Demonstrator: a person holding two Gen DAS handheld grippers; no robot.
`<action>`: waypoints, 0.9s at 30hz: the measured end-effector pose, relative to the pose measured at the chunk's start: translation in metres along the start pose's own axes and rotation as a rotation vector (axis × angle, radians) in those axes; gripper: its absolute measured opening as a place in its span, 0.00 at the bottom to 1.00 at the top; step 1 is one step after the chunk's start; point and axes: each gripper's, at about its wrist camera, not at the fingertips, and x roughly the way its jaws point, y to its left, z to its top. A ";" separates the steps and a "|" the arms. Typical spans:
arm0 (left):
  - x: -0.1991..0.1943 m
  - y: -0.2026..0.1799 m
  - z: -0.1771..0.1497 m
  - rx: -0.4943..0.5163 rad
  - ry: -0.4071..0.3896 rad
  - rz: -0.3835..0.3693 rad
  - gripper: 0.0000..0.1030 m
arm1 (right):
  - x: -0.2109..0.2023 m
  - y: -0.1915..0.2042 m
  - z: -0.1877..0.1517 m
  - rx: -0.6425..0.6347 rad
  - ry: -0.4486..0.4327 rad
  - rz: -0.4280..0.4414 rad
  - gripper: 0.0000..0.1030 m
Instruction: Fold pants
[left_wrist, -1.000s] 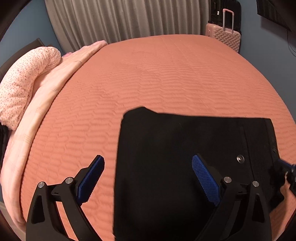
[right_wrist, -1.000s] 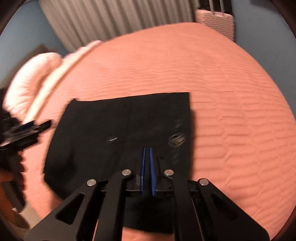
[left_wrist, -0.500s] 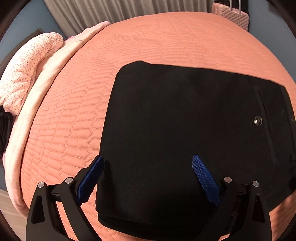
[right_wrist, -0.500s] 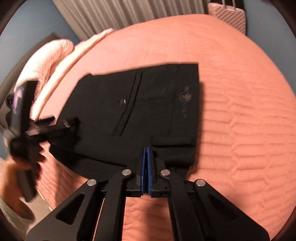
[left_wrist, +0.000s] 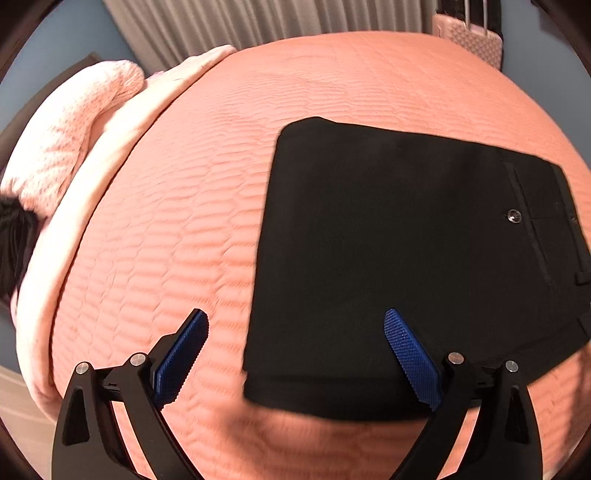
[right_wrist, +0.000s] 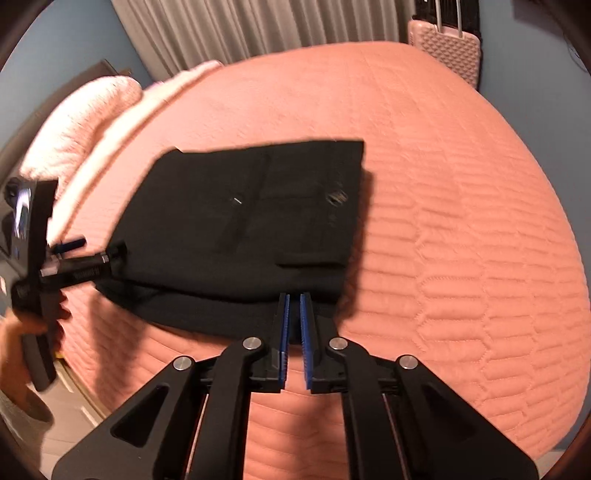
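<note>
The black pants (left_wrist: 399, 251) lie folded into a flat rectangle on the orange quilted bed (left_wrist: 177, 206), pocket button facing up. They also show in the right wrist view (right_wrist: 251, 229). My left gripper (left_wrist: 295, 350) is open and empty, held above the pants' near left edge. My right gripper (right_wrist: 293, 321) has its jaws slightly apart at the near edge of the pants, a narrow gap between the blue pads, gripping nothing. The left gripper also shows at the left of the right wrist view (right_wrist: 77, 266).
A pink speckled pillow (left_wrist: 62, 147) and a pale folded blanket (left_wrist: 92, 184) lie along the bed's left side. A pink suitcase (right_wrist: 447, 51) stands past the far right corner. Grey curtains (left_wrist: 258, 26) hang behind. The bed's near edge drops to the floor (right_wrist: 74, 406).
My right gripper's jaws have parted slightly and it has drawn back from the pants' edge. My left gripper has pulled back and shifted left, still open.
</note>
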 end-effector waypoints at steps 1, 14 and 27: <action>-0.004 0.002 -0.006 0.004 -0.004 -0.002 0.93 | 0.006 0.004 0.002 -0.002 0.000 0.028 0.06; -0.001 0.022 -0.024 -0.046 0.017 -0.045 0.94 | 0.023 0.006 0.010 -0.022 0.016 0.033 0.07; 0.003 -0.010 -0.014 0.023 0.012 -0.085 0.94 | 0.069 -0.030 0.068 -0.079 -0.016 -0.160 0.07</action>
